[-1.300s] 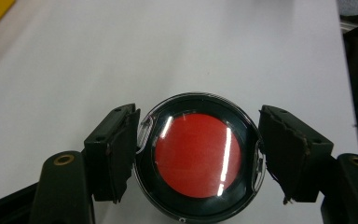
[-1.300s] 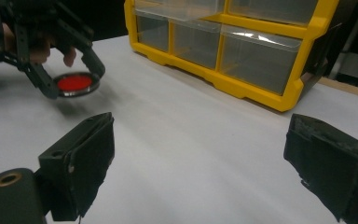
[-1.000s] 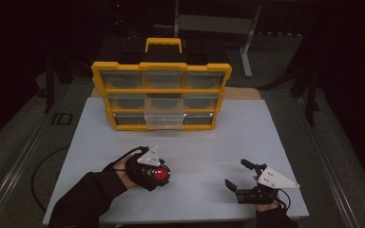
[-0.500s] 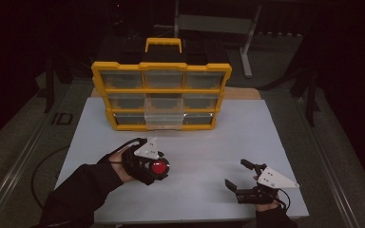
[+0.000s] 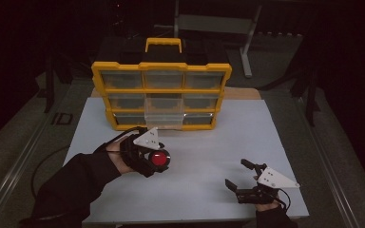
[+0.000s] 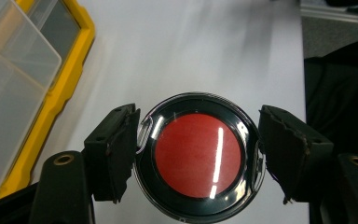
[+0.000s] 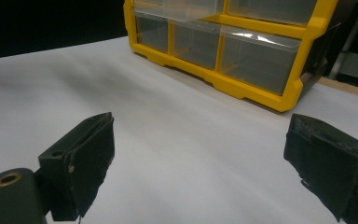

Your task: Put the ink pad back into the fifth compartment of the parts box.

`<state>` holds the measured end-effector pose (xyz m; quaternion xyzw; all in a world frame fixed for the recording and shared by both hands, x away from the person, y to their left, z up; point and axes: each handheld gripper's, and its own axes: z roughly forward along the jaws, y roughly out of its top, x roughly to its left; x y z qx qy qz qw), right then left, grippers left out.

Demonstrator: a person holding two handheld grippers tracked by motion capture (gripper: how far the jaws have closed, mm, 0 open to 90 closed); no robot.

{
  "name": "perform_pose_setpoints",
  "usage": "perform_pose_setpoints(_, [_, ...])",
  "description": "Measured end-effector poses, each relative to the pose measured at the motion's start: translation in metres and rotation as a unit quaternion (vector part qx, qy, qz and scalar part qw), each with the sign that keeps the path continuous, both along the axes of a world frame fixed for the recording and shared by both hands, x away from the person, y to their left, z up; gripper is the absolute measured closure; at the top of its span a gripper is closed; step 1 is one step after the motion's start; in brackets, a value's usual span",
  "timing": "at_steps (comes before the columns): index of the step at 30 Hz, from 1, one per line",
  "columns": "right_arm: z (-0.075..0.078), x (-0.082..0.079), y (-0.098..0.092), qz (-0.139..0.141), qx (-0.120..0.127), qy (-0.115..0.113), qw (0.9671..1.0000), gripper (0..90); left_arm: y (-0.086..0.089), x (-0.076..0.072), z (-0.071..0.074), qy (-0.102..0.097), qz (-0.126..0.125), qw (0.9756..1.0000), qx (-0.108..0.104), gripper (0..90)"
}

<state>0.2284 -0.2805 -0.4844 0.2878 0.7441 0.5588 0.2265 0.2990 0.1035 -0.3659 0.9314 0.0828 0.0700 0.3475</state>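
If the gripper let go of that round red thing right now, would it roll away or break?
Probably it would drop flat, not roll: the round red case is a shallow disc, held face up by the left gripper above the white table. On its edge it might roll. Its glossy clear rim looks like hard plastic, so it may be slippery and could crack.
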Motion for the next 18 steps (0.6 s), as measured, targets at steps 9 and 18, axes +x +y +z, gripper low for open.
perform_pose_setpoints(9, [0.0, 0.0, 0.0, -0.001, -0.002, 0.0, 1.0, 8.9, 0.003, 0.012, 0.024, 0.005, -0.001, 0.9998, -0.019, 31.1])
perform_pose_setpoints(18, [0.0, 0.0, 0.0, 0.0, -0.003, -0.001, 1.0, 8.9, 0.0, 0.019, 0.043, -0.002, -0.006, 0.9998, -0.02, 31.1])
